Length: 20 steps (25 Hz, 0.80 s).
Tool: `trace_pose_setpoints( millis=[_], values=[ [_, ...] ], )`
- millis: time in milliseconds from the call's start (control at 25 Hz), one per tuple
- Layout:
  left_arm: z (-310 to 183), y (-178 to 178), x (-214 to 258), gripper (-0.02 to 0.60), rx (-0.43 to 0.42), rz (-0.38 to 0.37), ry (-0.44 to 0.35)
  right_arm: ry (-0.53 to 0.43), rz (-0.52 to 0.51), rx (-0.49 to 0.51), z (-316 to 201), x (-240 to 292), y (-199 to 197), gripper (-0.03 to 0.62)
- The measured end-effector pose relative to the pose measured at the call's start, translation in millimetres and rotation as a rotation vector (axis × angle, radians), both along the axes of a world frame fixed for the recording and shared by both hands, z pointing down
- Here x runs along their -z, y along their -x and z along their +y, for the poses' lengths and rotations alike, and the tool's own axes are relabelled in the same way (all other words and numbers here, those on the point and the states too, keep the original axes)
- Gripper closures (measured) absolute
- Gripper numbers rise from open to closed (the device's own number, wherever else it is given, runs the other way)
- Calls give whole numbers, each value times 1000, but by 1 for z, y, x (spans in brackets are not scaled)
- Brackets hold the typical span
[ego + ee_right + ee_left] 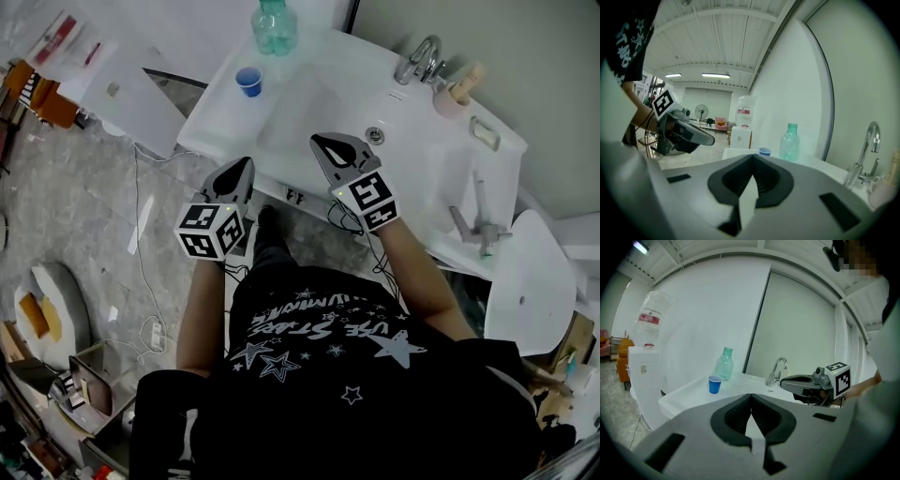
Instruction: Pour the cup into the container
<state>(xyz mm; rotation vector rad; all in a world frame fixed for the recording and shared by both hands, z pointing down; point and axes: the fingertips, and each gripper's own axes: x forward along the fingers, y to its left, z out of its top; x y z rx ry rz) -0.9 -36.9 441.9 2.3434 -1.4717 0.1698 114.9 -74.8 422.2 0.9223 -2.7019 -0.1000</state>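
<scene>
A small blue cup (248,81) stands upright on the left end of the white sink counter (216,112). Just behind it is a clear green plastic bottle (274,26). My left gripper (246,164) hovers at the counter's front edge, shut and empty, some way short of the cup. Over the basin near the drain (375,135), my right gripper (321,141) is also shut with nothing in it. The left gripper view has the cup (715,384) and bottle (724,364) ahead to the left, past the closed jaws (751,395). In the right gripper view the cup (764,151) and bottle (789,143) lie beyond the shut jaws (753,157).
A chrome faucet (419,61) rises at the back of the basin, with a pink holder (455,94) and a soap dish (485,132) to its right. A water dispenser (644,376) stands left of the counter. Cables (141,272) trail over the floor.
</scene>
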Motion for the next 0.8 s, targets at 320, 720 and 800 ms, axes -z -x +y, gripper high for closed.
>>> trace_pose_setpoints(
  millis=[320,720,800],
  values=[
    [48,-26,-3,572,8,-9,9,3,-13,10,46,1,-26,589],
    [95,-44,-11,571,27,-11,41,31,-5,22,87,-12,-49,588],
    [103,-46,-12,572,33,-9,47,35,-8,26,94,-11,-51,588]
  ],
)
